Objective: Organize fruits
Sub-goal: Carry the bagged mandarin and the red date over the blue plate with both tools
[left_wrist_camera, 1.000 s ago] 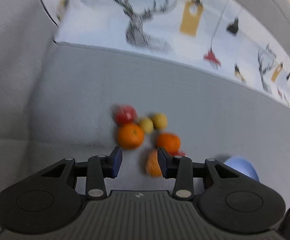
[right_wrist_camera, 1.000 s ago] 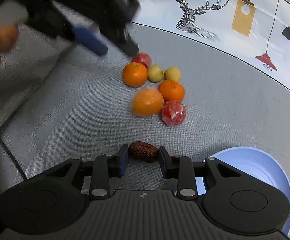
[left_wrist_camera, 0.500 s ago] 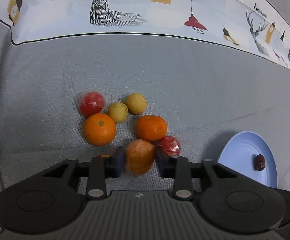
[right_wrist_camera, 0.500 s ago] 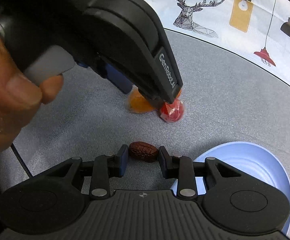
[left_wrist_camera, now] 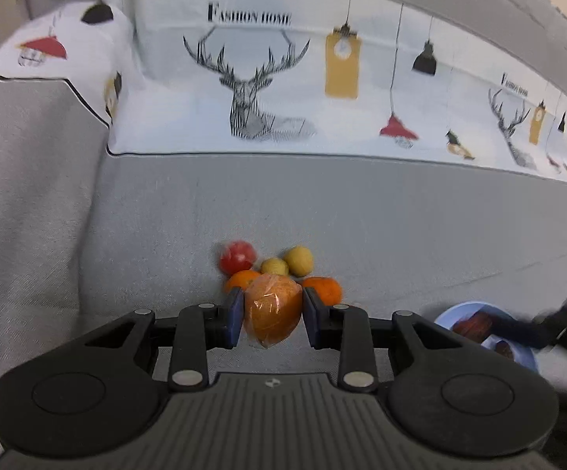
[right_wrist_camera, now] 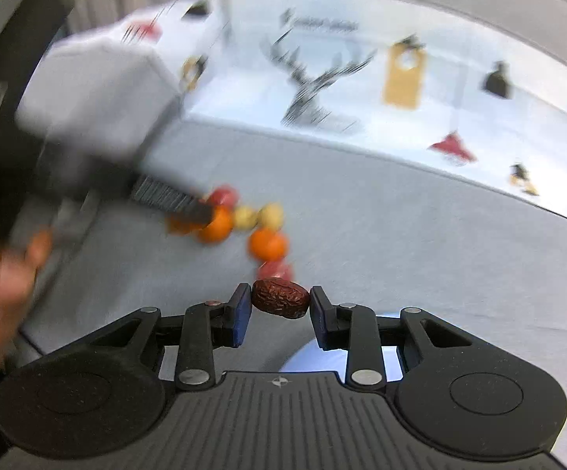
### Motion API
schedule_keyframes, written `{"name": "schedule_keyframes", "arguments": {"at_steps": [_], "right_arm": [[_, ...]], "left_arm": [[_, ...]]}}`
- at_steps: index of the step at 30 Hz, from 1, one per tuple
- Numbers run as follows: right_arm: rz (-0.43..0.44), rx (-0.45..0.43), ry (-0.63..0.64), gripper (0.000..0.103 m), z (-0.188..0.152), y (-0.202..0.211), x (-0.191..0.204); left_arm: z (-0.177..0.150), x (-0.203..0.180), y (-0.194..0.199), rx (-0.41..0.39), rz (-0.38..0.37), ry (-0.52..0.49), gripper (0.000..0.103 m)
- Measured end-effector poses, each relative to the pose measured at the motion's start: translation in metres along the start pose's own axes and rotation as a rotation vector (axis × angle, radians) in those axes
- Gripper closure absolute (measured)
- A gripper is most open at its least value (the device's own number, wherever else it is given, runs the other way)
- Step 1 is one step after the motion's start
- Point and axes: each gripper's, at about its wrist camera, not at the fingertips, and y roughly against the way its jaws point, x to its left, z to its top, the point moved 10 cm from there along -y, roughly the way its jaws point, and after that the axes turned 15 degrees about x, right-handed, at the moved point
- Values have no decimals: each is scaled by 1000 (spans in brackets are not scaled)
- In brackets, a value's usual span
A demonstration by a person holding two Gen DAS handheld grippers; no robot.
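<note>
Left tongs (left_wrist_camera: 271,315) grip wrapped orange (left_wrist_camera: 272,313); right tongs (right_wrist_camera: 280,311) grip date (right_wrist_camera: 280,303)

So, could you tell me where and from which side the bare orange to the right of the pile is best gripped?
Grip the bare orange across its widest middle, coming down from above on its open right side. It is round, so the pads only hold at the equator. The yellow fruit sits close behind it and the left gripper, shut on the wrapped orange, crowds its left.
</note>
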Motion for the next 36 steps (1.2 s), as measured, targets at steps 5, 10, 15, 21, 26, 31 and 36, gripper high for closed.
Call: {"name": "schedule_keyframes", "arguments": {"at_steps": [5,10,15,21,26,31,36], "right_arm": [[-53,-80,-59,69,-4,49,-55],[-98,-70,-170,69,-39,50,-101],[-80,-109,-194,69,-43,54,-101],[-104,-53,-195,69,-47,34,-109],[-132,-17,-205,69,-58,27,-121],[-153,-20,-205,69,-65,28,-132],[-168,-13,-212,69,-71,27,-144]], "left_arm": [[-11,-12,31,-34,-28,95,68],[-39,-50,47,-103,-9,44,68],[-67,-81,38,-87,10,-71,68],[-64,-88,23,-59,-41,-77,68],[-67,-95,3,6,-77,-81,68],[-66,-112,-6,0,-81,-132,68],[-64,-130,-15,-4,-96,-163,68]]}}
